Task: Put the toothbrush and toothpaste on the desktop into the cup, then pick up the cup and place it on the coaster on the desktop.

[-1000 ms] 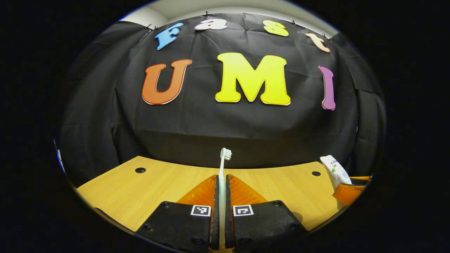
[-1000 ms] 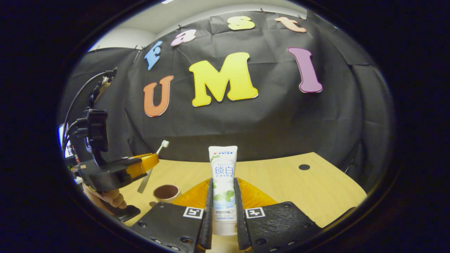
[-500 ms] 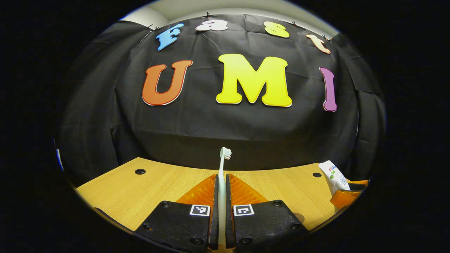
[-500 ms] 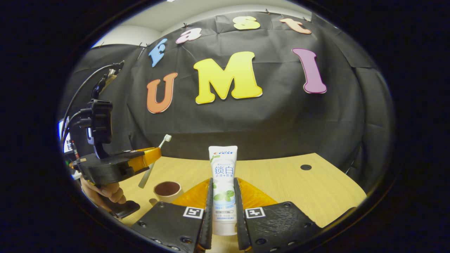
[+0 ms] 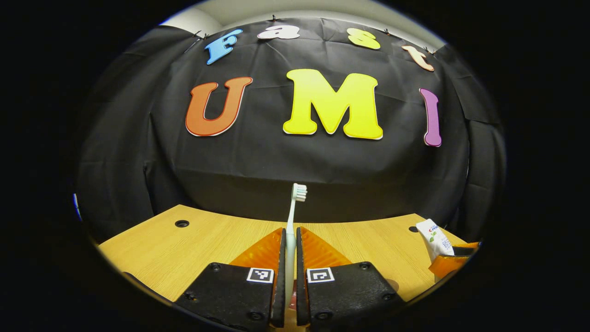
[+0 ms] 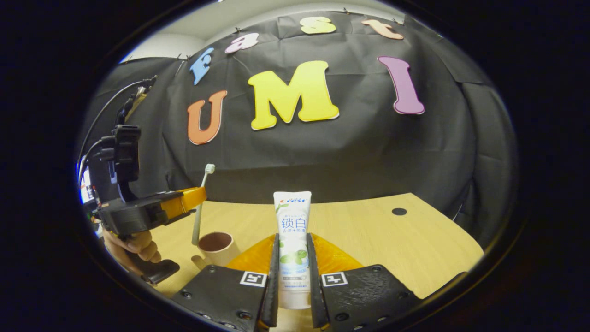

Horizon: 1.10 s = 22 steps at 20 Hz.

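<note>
The fingers (image 5: pixel 281 258) of the left gripper (image 5: pixel 289 237) pinch the toothbrush (image 5: pixel 292 216) by its handle, one finger on each side, with the shaft rising between them and the bristled head uppermost against the black cloth wall (image 5: pixel 258 161). In the right gripper view the same gripper (image 6: pixel 196 203) is held by a hand (image 6: pixel 133 244) at the left, and the toothbrush (image 6: pixel 201 203) stands nearly upright, its lower end just above and beside the near rim of the cup (image 6: pixel 216 246) (whether it touches the rim cannot be told).

The right gripper (image 6: pixel 293 258) has its fingers (image 6: pixel 274 267) pressed on both sides of the toothpaste tube (image 6: pixel 292 240), which stands upright with its flat crimped end on top and its lower end down between the fingers. In the left gripper view that tube (image 5: pixel 433 237) shows at the far right edge, clamped and leaning a little.

The cup, pale outside and brown inside, stands upright on the wooden tabletop (image 6: pixel 396 244), to the left of the right gripper and below the left one. A small tan piece (image 6: pixel 199 263) lies on the tabletop touching the cup's base; what it is cannot be told. The tabletop has round dark holes near its far edge (image 5: pixel 181 223).
</note>
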Tool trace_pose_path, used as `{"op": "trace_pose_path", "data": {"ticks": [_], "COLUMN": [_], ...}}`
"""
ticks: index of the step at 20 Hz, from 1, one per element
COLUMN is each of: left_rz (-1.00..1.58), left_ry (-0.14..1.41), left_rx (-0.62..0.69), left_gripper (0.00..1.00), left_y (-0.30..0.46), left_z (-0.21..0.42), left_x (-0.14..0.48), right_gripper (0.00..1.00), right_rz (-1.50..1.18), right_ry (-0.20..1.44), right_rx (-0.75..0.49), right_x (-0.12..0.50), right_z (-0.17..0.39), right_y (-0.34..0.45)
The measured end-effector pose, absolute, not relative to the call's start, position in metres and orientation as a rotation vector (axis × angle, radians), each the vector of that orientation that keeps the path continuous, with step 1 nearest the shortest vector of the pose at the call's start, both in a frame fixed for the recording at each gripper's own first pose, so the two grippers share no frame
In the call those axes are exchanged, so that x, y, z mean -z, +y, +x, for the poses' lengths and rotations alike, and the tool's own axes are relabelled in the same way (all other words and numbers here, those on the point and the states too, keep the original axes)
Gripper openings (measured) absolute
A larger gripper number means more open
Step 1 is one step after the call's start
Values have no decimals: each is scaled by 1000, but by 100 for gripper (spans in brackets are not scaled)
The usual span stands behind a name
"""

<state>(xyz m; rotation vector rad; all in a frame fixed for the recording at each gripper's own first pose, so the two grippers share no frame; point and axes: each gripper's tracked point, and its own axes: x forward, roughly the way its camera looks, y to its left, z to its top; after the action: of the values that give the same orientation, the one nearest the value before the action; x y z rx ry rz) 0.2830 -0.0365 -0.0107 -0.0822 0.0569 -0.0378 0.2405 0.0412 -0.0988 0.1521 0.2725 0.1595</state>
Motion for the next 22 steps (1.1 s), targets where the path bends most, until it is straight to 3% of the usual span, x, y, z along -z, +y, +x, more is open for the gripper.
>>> {"op": "trace_pose_path", "data": {"ticks": [11,15,16,19,20,22], "left_rz": [-53,-33,-44,-57,-57,-40], "left_ry": [62,130,126,107,97,84], "left_rx": [68,59,48,41,40,39], "left_gripper": [13,49,77,83,97,100], "left_y": [-49,-48,-44,-34,-30,-19], "left_z": [280,275,274,271,270,265], "left_x": [7,23,23,18,16,17], "right_gripper": [28,29,28,28,28,30], "right_rz": [164,156,153,144,142,131], "right_ry": [291,283,282,277,274,261], "right_rx": [-151,-144,-143,-141,-142,-130], "right_x": [104,101,100,98,96,93], "right_z": [235,234,233,234,235,236], "right_y": [38,38,40,45,48,54]}}
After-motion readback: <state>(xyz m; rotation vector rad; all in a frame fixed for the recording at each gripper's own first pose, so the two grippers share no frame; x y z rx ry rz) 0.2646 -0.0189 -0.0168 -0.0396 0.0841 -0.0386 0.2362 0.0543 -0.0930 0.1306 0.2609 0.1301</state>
